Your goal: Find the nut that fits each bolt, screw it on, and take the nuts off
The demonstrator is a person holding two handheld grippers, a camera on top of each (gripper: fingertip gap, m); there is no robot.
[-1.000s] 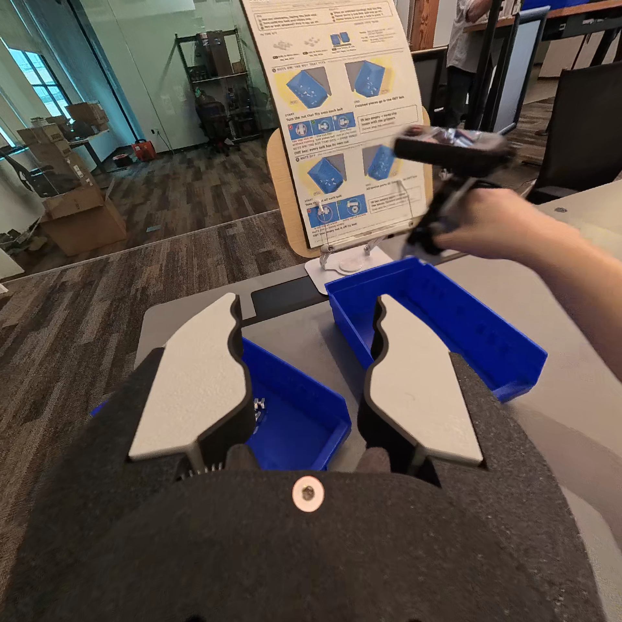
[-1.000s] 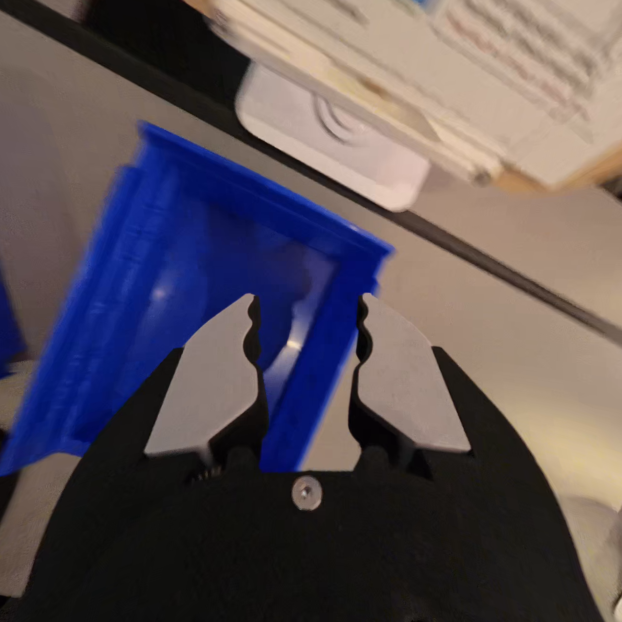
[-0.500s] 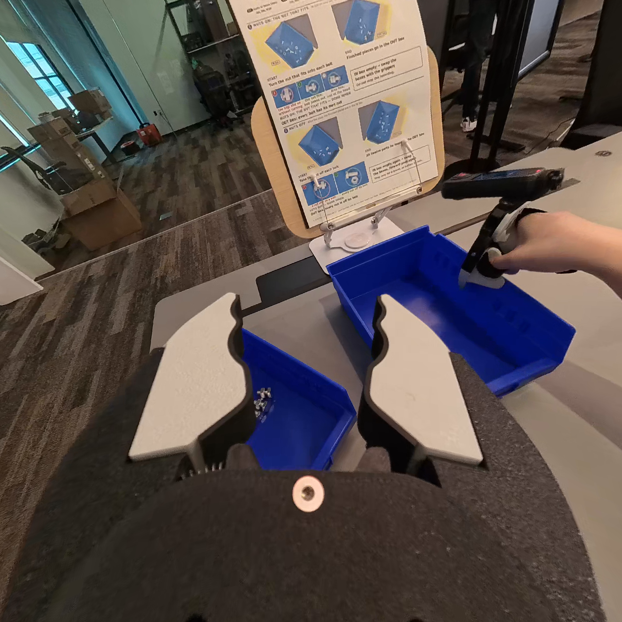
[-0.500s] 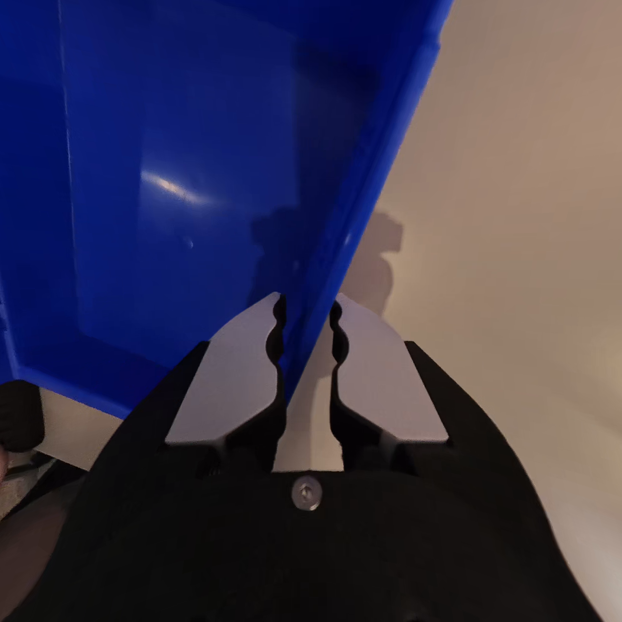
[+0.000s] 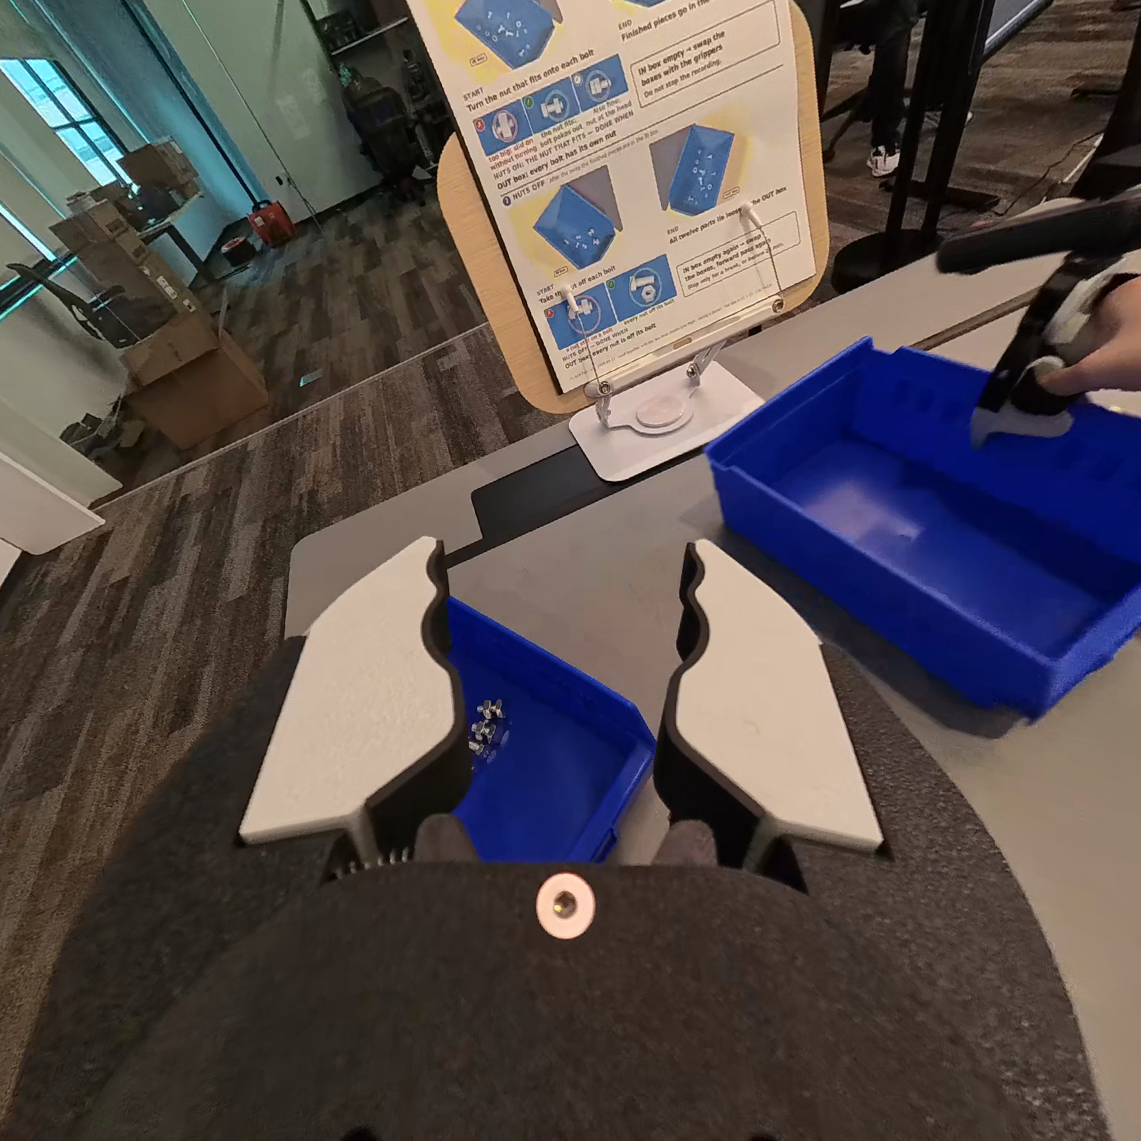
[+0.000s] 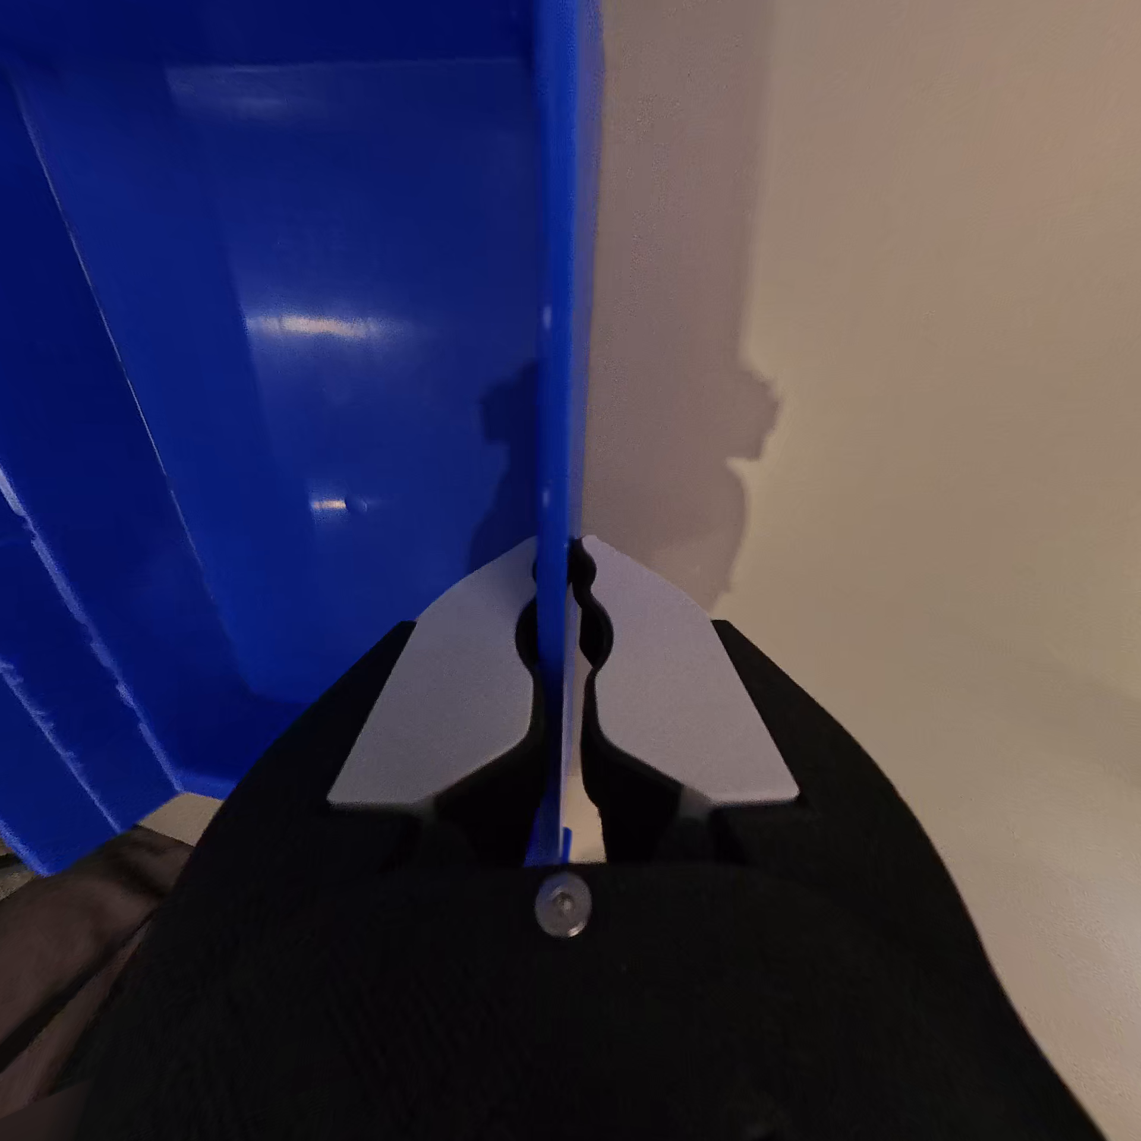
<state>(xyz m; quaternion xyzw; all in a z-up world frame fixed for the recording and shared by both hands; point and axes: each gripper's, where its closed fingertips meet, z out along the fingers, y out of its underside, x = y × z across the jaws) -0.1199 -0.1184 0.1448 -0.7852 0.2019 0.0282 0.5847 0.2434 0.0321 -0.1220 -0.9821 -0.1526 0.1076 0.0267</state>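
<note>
Grey table (image 5: 617, 580): two blue bins, near one (image 5: 555, 796) holding small metal parts, far one (image 5: 926, 555) apparently empty; white stand base (image 5: 667, 432) behind.

Two bins sit on the table (image 5: 617, 593): the near bin (image 5: 555, 765), below the left gripper (image 5: 562, 623), holds nuts and bolts (image 5: 488, 728) against its left side; the far bin (image 5: 895, 555) lies to the right, the right gripper (image 6: 559, 608) astride its right wall. An instruction stand (image 5: 623, 204) rises behind both bins.
</note>
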